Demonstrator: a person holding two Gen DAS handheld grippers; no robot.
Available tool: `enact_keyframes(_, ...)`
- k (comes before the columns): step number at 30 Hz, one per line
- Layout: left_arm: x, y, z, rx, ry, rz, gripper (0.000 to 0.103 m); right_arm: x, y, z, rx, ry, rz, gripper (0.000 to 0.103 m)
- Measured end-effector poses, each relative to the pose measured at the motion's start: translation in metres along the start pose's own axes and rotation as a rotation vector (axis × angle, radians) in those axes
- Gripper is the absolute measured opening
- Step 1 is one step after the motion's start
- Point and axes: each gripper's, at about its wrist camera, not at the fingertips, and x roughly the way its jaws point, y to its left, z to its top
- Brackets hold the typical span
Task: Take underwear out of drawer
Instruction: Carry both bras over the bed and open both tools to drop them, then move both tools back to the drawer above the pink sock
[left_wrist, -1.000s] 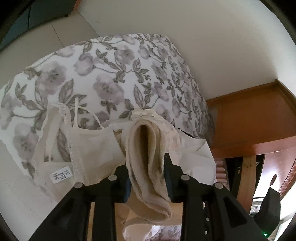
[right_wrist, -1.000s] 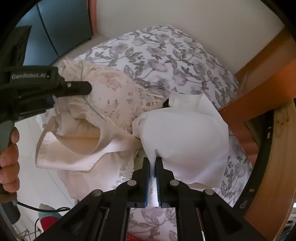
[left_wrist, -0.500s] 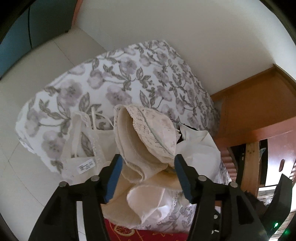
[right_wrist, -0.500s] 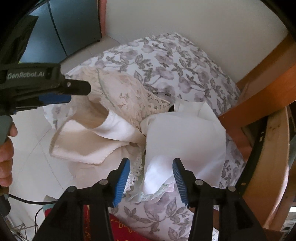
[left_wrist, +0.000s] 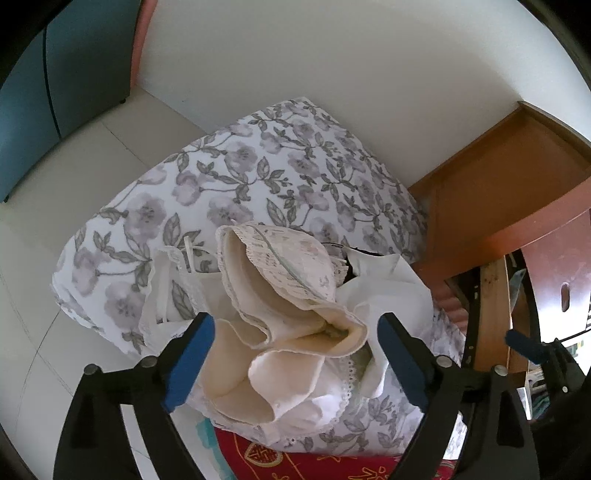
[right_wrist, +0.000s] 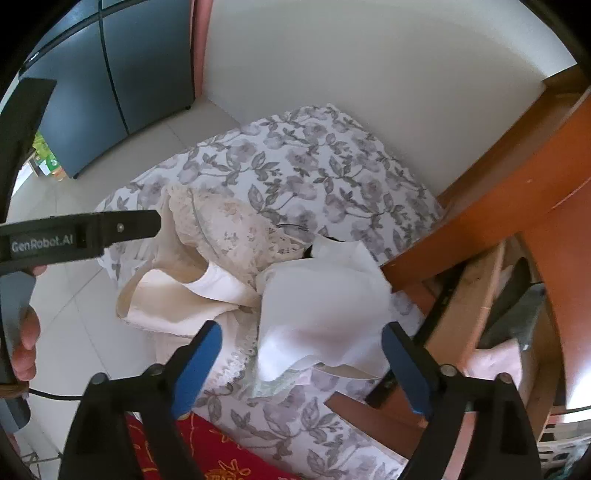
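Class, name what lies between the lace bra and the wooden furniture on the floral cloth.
A white folded garment lies between the lace bra and the wooden furniture, clearest in the right wrist view.

**Black grippers, blue pads**

The left gripper (left_wrist: 295, 354) has black plastic fingers lined with blue pads (left_wrist: 188, 360) and silver screws at the joints. The right gripper (right_wrist: 301, 365) is built the same: black arms, blue pads (right_wrist: 195, 369), round silver screws. Seen side-on from the right wrist, the left one carries white "GenRobot.AI" lettering, and a thin black cable (right_wrist: 51, 394) trails beneath the hand (right_wrist: 26, 343).
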Motion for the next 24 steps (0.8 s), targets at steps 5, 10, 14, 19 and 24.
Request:
enact_keyframes(5, -0.006, -0.009, -0.007, 0.022, -0.037, -0.014, 0.103, -0.02, -0.005, -0.007, -0.007, -0.028, -0.001, 0.103)
enact_keyframes(10, -0.017, -0.021, -0.011, 0.043, -0.063, -0.009, 0.103, -0.044, -0.011, -0.015, -0.011, -0.082, 0.002, 0.103)
enact_keyframes(14, -0.029, -0.035, -0.013, 0.079, -0.086, -0.008, 0.103, -0.065, -0.025, -0.023, 0.017, -0.135, 0.034, 0.103)
enact_keyframes(19, -0.051, -0.064, -0.014, 0.133, -0.125, -0.023, 0.103, -0.096, -0.053, -0.035, 0.081, -0.206, 0.057, 0.103)
enact_keyframes(24, -0.077, -0.108, -0.013, 0.225, -0.191, -0.067, 0.103, -0.127, -0.098, -0.047, 0.159, -0.27, 0.094, 0.103)
